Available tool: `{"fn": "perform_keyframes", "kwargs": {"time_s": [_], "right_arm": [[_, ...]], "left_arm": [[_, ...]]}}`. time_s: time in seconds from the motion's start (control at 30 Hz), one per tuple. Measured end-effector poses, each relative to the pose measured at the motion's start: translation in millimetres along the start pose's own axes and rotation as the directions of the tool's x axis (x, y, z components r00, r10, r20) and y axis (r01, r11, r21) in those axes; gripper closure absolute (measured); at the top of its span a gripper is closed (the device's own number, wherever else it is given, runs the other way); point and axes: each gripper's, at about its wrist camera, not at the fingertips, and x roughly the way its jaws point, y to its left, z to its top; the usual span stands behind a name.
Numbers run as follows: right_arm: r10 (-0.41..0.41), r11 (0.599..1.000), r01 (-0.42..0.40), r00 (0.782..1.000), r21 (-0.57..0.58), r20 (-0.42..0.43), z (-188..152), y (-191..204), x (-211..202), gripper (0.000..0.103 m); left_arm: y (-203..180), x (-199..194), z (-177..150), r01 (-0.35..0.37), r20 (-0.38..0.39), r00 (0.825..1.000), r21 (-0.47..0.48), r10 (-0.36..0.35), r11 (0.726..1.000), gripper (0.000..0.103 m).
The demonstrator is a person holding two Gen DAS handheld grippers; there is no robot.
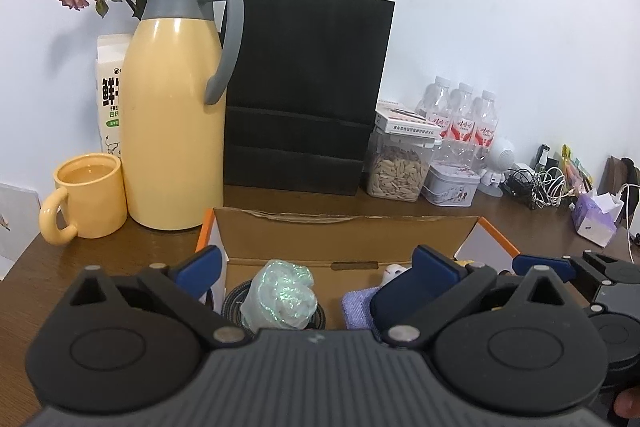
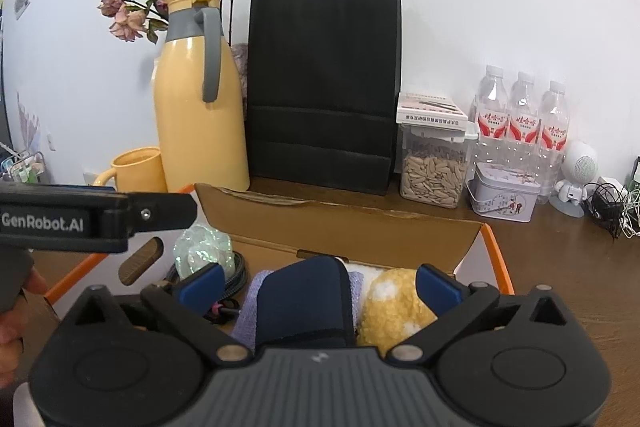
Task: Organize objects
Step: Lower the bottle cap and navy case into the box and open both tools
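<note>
Each claw has a ribbed grey body flanked by two round black housings with silver pivot pins and blue finger pads: the left claw (image 1: 316, 267), the right claw (image 2: 318, 281). At the right view's left edge, a black bar reads "GenRobot.AI", probably the left claw's side.

Both grippers point slightly downward, side by side. The left gripper (image 1: 320, 269) has its jaws spread wide; the right gripper (image 2: 320, 285) likewise, gripping nothing.

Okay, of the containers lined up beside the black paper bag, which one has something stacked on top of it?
The clear plastic canister of pale seeds: a white printed box lies on its lid. The grey tin and water bottles carry nothing.
</note>
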Motion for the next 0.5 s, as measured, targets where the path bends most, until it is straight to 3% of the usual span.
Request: {"fn": "perform_keyframes", "kwargs": {"time_s": [0.23,0.5], "right_arm": [[-0.003,1.0,0.003,1.0,-0.012,0.018,3.3,2.3,-9.4,0.001],[-0.022,0.999,0.026,0.994,-0.035,0.103,2.3,6.2,-54.4,0.001]], "left_arm": [[-5.1,-18.3,3.0,0.016,0.049,0.999,0.015,-0.016,1.0,0.0],[-17.1,-61.5,2.8,0.052,0.15,0.987,0.03,-0.056,0.998,0.0]]}}
